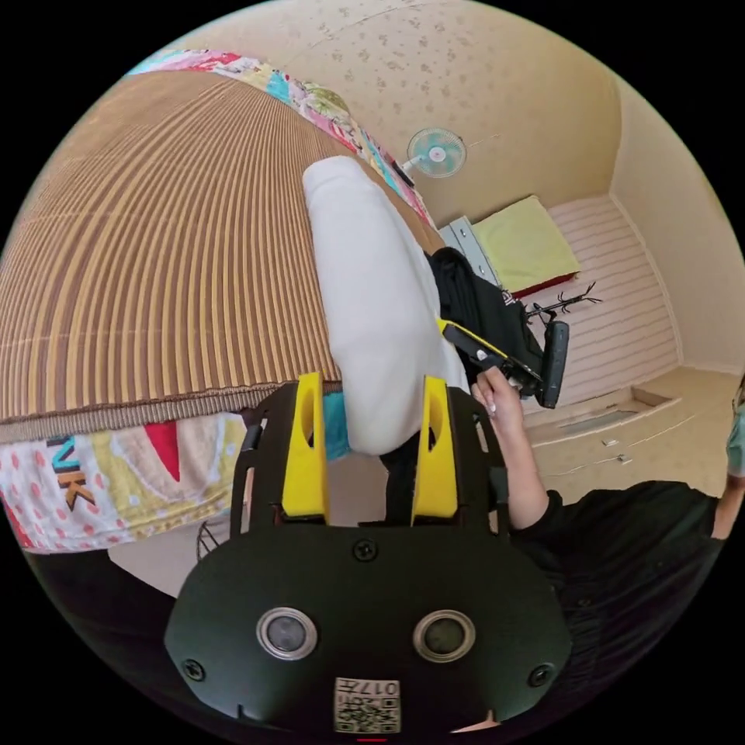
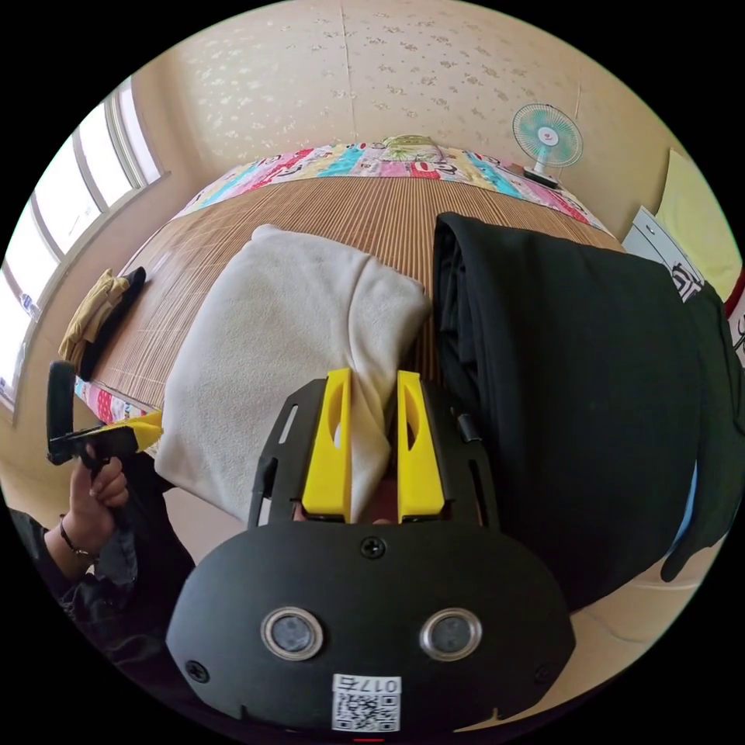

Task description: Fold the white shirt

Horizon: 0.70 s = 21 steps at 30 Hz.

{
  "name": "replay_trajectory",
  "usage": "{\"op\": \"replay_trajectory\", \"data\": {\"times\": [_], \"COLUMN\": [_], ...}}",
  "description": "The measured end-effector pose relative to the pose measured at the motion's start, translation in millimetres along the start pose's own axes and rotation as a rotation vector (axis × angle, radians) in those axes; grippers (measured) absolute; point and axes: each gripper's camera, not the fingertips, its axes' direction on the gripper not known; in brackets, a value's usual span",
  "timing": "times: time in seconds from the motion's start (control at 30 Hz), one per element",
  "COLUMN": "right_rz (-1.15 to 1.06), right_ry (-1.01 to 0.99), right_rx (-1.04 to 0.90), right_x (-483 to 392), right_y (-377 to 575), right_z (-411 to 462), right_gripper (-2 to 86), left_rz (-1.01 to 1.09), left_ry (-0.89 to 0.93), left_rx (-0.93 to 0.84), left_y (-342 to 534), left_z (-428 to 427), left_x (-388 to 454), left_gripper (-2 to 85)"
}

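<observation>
The white shirt (image 2: 287, 334) lies folded into a thick pad on the striped mat (image 2: 365, 209), its near end hanging past the mat's edge. My right gripper (image 2: 373, 378) is shut on that near end, with the cloth bunched between the yellow jaws. In the left gripper view the shirt (image 1: 372, 295) runs away from me as a long white roll. My left gripper (image 1: 372, 382) is open, jaws wide, with the shirt's end hanging loosely between them. A hand holds the right gripper (image 1: 473, 341) against the shirt's far side. The left gripper (image 2: 116, 438) sits at the shirt's left edge.
A folded black garment (image 2: 574, 372) lies right beside the shirt on the mat. A colourful quilt (image 1: 116, 473) hangs below the mat's edge. Small yellow and black clothes (image 2: 101, 310) sit by the window (image 2: 70, 225). A fan (image 2: 547, 138) stands behind the bed. A person in black (image 1: 621, 559) is close by.
</observation>
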Motion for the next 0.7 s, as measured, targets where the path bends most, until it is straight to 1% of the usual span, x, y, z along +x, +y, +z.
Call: {"op": "replay_trajectory", "data": {"times": [0.07,0.13,0.17,0.23,0.3,0.43,0.6,0.67,0.7], "right_rz": [0.009,0.018,0.019,0.008,-0.004,-0.091,-0.179,-0.238,-0.273], "right_ry": [-0.009,-0.019,-0.019,-0.019,-0.027,-0.042,-0.05,-0.007,0.058], "right_rx": [-0.004,-0.004,-0.003,0.001,0.01,0.06,0.009,0.006,0.013], "right_x": [0.4,0.9,0.9,-0.1,-0.5,-10.0,-29.6,-43.8,-55.2], "right_y": [-2.9,-6.4,-7.2,-10.2,-11.6,0.1,15.9,17.3,15.9], "right_z": [-0.3,-1.1,-1.3,-4.1,-11.1,-38.0,-58.8,-67.6,-72.3], "right_gripper": [9.3,9.1,9.1,8.9,8.7,6.8,7.2,7.4,7.4], "left_rz": [-0.006,-0.053,-0.065,-0.1,-0.103,-0.016,0.04,0.042,0.036], "left_ry": [0.026,0.075,0.094,0.159,0.183,0.127,0.075,0.058,0.062], "left_rx": [-0.029,-0.125,-0.14,-0.11,-0.086,-0.092,-0.119,-0.108,-0.112], "left_y": [-11.3,-21.4,-22.2,-21.4,-20.7,-12.4,9.9,18.0,21.3], "left_z": [-0.3,11.2,13.8,4.9,-7.6,-40.6,-82.1,-101.7,-111.4], "left_x": [-1.5,-9.7,-12.6,-21.8,-20.5,9.0,20.1,14.0,7.7], "left_gripper": [14.5,11.6,11.1,8.6,8.0,7.9,7.9,7.9,8.1]}}
